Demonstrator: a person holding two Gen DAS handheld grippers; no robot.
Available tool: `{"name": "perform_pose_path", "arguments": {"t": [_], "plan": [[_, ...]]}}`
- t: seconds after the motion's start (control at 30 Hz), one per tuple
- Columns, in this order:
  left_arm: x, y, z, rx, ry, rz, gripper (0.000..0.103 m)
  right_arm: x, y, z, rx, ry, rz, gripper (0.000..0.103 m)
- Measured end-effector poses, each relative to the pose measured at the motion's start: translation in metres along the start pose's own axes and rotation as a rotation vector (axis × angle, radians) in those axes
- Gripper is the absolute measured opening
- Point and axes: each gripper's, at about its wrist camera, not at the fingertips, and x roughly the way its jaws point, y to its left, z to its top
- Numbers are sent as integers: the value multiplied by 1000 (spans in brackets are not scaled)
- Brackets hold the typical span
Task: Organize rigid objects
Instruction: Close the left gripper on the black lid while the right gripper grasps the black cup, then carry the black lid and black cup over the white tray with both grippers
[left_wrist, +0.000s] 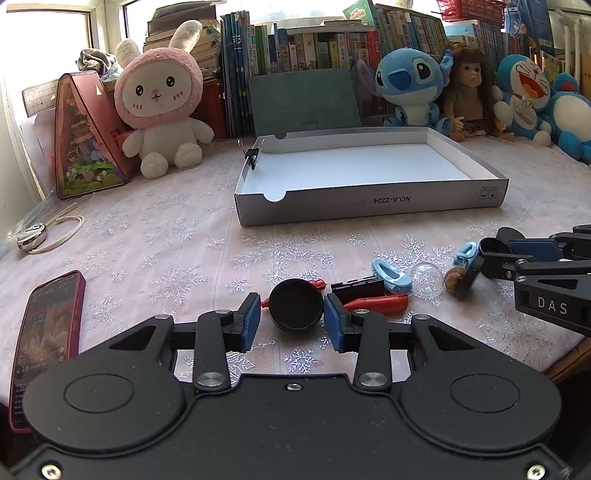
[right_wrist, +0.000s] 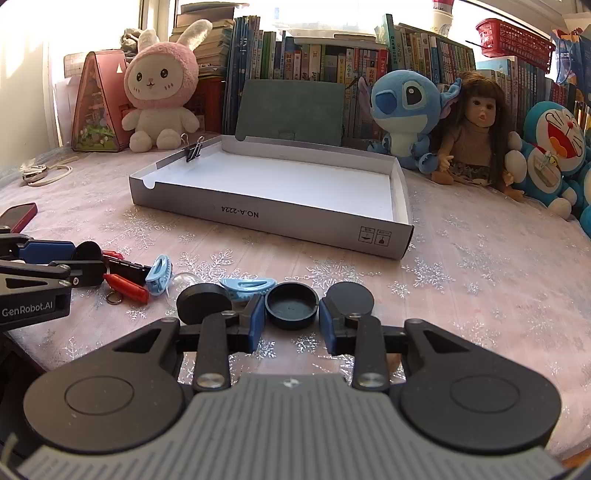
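I have each gripper, left (left_wrist: 291, 317) and right (right_wrist: 291, 317), pinching a black cap (left_wrist: 295, 309) (right_wrist: 292, 305), ready to carry both to the empty box (left_wrist: 369, 206).

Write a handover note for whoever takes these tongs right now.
Left tongs: shut on a black round cap, low over the cloth.
Right tongs: shut on another black cap, open side up.
Grey box: nothing inside it; only a binder clip is clipped onto its left wall.
Left on the cloth: two black discs, two blue hair claws, clear dome, red tool, black block.
Done: both caps gripped. Remaining: probably put both caps in the box, then the rest.
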Motion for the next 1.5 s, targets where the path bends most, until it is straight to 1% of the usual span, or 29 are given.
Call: {"name": "perform_pose_path", "arguments": {"t": [0.03, 0.07, 0.13, 0.3, 0.43, 0.6, 0.63, 0.77, 0.87, 1.0, 1.13, 1.23, 1.4, 1.5], "plan": [[1, 0, 0, -4, 2, 0, 35, 1, -1, 0, 3, 1, 0, 41], [2, 1, -1, -8, 7, -2, 31, 1, -1, 0, 7, 4, 1, 41], [1, 2, -2, -22, 16, -14, 31, 0, -2, -1, 11, 4, 2, 38], [-12, 12, 10, -58, 4, -76, 31, -10, -7, 5, 40, -13, 15, 37], [-13, 22, 34, -86, 9, -157, 31, -10, -19, 19, 95, 5, 53, 37], [7, 31, 75, -146, 67, -260, 31, -1, -38, 45, 156, 35, 88, 37], [11, 31, 83, -148, 72, -269, 31, 1, -42, 51, 166, 39, 91, 37], [33, 29, 117, -130, 94, -278, 31, 14, -57, 77, 206, 63, 108, 37], [52, 25, 142, -132, 122, -295, 31, 24, -66, 95, 219, 69, 95, 37], [82, 18, 169, -136, 161, -291, 31, 43, -76, 120, 241, 103, 102, 37], [115, 9, 183, -140, 215, -260, 31, 65, -79, 141, 224, 127, 74, 37], [139, 3, 190, -127, 244, -231, 31, 85, -80, 151, 220, 161, 74, 37], [175, 3, 197, -147, 321, -244, 31, 122, -83, 159, 238, 249, 107, 37], [191, 4, 201, -161, 351, -240, 31, 142, -85, 159, 265, 300, 102, 37]]}}
